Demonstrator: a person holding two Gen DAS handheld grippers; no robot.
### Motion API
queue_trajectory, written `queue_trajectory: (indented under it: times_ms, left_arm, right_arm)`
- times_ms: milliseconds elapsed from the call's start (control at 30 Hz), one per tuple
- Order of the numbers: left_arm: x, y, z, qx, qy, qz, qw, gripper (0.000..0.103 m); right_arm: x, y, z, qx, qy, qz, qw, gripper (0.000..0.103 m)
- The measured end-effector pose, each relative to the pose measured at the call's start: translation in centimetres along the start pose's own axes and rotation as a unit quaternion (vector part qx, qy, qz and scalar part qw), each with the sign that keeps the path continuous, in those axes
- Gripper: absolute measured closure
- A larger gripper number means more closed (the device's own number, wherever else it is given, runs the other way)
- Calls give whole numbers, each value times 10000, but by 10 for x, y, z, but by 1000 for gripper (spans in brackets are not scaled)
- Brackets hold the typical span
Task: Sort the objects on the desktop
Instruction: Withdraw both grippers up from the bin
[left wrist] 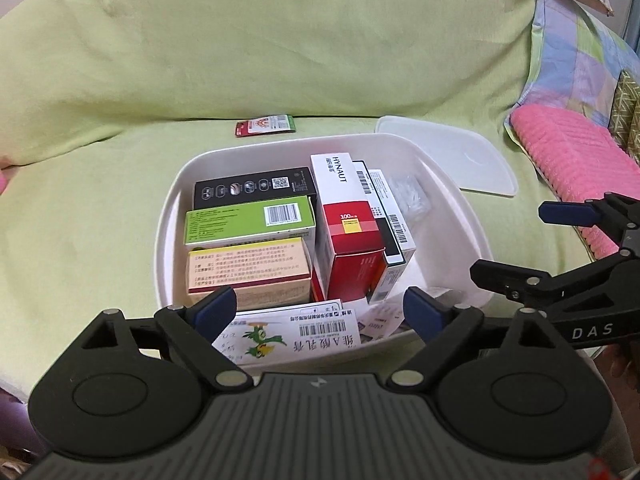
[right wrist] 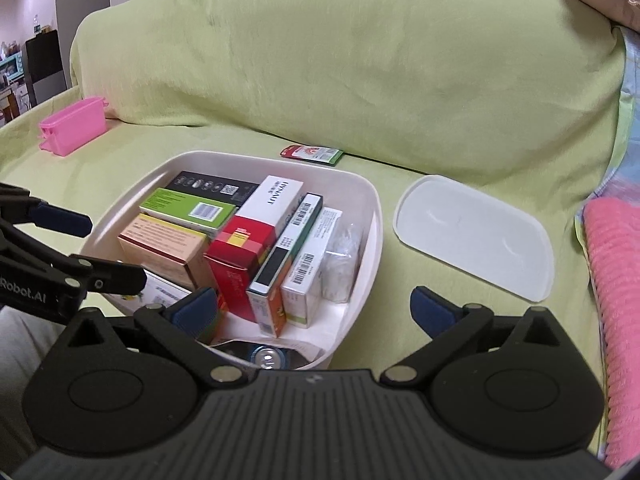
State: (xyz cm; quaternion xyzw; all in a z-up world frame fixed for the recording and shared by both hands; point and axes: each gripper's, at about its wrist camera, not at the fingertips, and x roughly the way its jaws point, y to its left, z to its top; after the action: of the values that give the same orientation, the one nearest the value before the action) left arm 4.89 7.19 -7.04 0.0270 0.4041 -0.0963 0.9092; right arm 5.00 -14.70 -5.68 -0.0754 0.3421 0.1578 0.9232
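two long boxes [right wrist: 256, 240] stand tilted, lengthwise front-to-back in bin [right wrist: 372, 216]

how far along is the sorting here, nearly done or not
Mostly packed: the bin already holds the black, green, peach and red boxes standing together. In hand: nothing; the left hand-held gripper and right hand-held gripper are both open over its near edge. Left: the red and green packet lies on the cover behind the bin, and the lid lies off beside it.
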Motion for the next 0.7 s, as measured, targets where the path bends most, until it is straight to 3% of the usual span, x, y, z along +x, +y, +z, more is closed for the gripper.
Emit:
queue_trajectory:
  times_ms: [300, 700]
  left_arm:
    - [-29, 1, -16, -4, -191, 212, 9996, 7]
    - [-45, 7, -41, -74, -120, 428, 9990, 6]
  right_arm:
    - [-14, 18, -7, 113, 106, 47, 9999, 1]
    - [-26, 34, -26, 18, 267, 199, 9994, 1]
